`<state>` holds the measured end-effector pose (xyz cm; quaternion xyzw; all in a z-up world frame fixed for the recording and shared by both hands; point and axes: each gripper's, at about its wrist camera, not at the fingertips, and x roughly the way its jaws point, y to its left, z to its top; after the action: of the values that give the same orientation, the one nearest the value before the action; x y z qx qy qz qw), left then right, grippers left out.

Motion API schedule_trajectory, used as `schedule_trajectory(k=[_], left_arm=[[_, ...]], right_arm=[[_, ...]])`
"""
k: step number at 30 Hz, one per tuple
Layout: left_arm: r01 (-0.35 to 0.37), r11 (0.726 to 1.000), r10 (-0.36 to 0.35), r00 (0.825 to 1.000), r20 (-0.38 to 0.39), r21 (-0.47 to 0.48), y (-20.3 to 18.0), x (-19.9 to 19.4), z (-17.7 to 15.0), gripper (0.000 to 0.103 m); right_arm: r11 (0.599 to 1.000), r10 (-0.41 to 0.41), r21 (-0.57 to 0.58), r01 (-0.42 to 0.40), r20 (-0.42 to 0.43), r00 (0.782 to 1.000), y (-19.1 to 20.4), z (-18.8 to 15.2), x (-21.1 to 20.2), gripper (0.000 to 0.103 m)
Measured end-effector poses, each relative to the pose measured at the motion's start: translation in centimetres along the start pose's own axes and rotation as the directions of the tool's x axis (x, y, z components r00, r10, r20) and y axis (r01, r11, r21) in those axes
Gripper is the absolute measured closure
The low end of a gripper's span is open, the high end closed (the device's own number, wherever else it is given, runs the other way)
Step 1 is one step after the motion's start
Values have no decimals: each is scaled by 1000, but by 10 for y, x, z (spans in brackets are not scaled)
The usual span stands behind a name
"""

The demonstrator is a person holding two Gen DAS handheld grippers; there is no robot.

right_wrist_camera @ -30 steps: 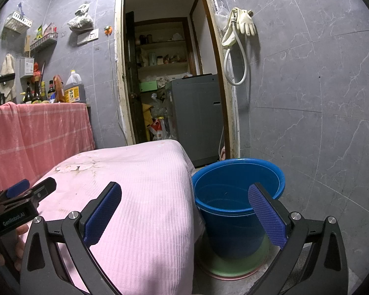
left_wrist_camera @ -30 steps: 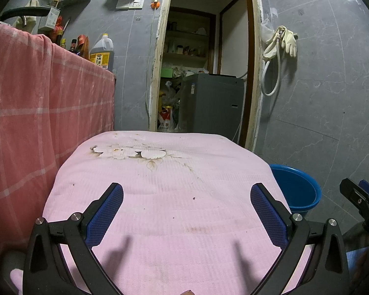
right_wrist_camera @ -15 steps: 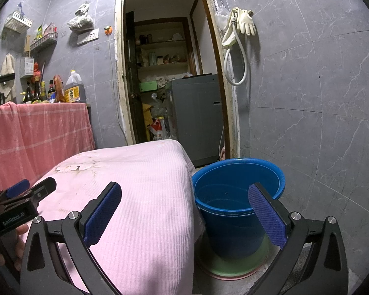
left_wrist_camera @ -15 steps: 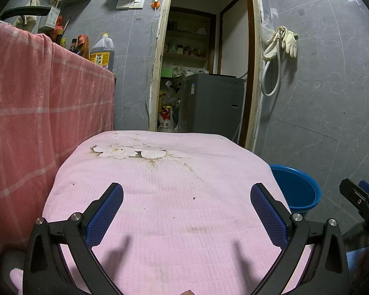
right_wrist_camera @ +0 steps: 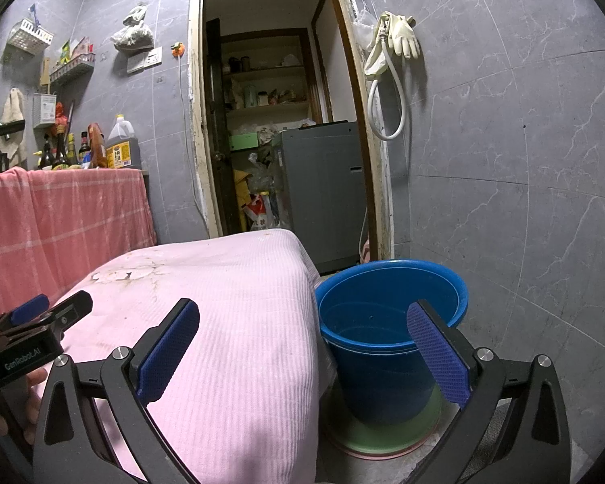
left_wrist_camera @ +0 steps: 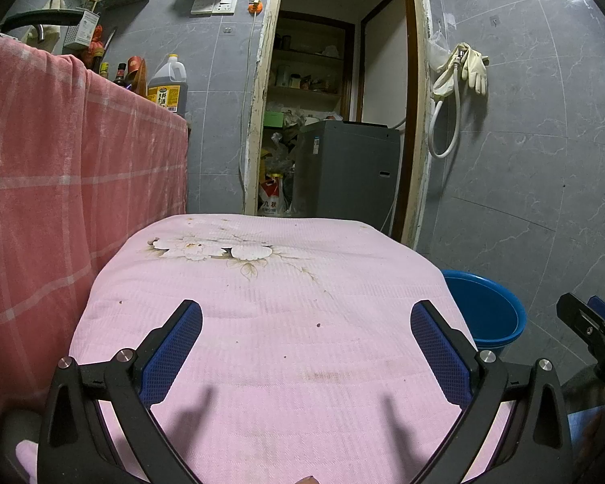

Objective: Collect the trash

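My left gripper is open and empty, held just above a table covered by a pink cloth with a flower print. My right gripper is open and empty, held over the table's right edge and the blue bucket on the floor beside it. The bucket also shows at the right in the left wrist view. No loose trash shows on the cloth. Each gripper shows in the other's view: the right one, the left one.
A counter draped in a red checked cloth stands to the left with bottles on top. Behind the table a doorway holds a grey washing machine and bags. Rubber gloves and a hose hang on the grey tiled wall.
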<state>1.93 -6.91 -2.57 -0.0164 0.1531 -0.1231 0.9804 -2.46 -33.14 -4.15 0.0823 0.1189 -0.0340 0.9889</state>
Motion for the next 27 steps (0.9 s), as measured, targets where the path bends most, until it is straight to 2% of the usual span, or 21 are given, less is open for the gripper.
schedule_trajectory(k=[27], left_arm=[[-33,999,33,999,22,-7,-5,-1,-3,2]], right_arm=[[1000,0,1,0,0,1000,0,-1,0,0]])
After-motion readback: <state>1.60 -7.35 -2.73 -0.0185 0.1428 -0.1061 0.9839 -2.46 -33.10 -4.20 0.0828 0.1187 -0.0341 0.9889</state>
